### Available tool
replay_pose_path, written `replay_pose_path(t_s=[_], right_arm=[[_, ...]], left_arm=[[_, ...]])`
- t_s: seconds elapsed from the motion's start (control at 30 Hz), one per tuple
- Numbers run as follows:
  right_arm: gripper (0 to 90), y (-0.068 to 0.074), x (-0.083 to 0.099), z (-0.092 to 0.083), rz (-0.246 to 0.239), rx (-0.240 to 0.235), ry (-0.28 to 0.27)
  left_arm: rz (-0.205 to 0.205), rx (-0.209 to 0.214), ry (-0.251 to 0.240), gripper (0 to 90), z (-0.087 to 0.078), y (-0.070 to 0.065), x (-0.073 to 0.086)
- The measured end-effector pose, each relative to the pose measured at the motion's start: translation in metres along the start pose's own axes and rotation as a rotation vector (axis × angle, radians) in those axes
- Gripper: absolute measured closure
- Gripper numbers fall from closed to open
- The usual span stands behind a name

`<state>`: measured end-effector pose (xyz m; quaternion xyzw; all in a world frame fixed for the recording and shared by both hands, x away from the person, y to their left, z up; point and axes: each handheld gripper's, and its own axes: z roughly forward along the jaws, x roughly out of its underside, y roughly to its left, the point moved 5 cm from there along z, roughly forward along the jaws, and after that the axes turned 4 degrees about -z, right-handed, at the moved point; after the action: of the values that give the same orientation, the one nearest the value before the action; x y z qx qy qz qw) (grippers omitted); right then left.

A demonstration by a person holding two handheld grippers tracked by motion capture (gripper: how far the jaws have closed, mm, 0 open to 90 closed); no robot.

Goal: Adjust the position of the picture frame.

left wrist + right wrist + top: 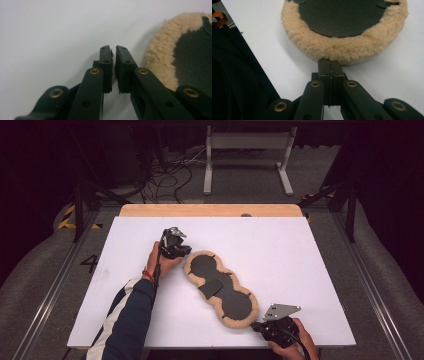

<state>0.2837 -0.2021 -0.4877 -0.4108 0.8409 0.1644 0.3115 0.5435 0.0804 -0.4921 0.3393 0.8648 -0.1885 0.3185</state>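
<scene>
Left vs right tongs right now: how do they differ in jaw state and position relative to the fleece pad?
The left tongs show a narrow gap between the jaws; the right tongs have jaws pressed together. The left sits beside the far end of the fleece pad, on bare table; the right meets the pad's near end, tips at the fleece edge. Both are black and hand-held.

We see a white table (300, 270) with a wooden strip at its far edge. On it lies one fleece-edged dark pad (220, 290), set diagonally near the middle.
</scene>
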Motion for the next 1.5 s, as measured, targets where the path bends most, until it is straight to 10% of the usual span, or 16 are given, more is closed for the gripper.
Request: replay_pose_path(t_s=[0.13,0.5,1.17,1.5], right_arm=[[90.0,-0.013,0.003,-0.004,0.019,0.094,-0.011],[90.0,-0.020,0.003,-0.002,0.066,0.067,-0.034],[90.0,-0.048,-0.015,0.012,0.122,0.175,-0.035],[88.0,-0.018,-0.002,-0.004,0.069,-0.020,0.044]], left_arm=[[0.022,0.017,0.021,83.8,0.000,-0.007,0.000],[-0.024,0.161,0.037,89.9,-0.013,0.003,0.016],[0.020,0.066,-0.012,89.6,-0.052,-0.004,0.063],[0.029,0.044,-0.006,88.7,-0.055,-0.006,0.065]])
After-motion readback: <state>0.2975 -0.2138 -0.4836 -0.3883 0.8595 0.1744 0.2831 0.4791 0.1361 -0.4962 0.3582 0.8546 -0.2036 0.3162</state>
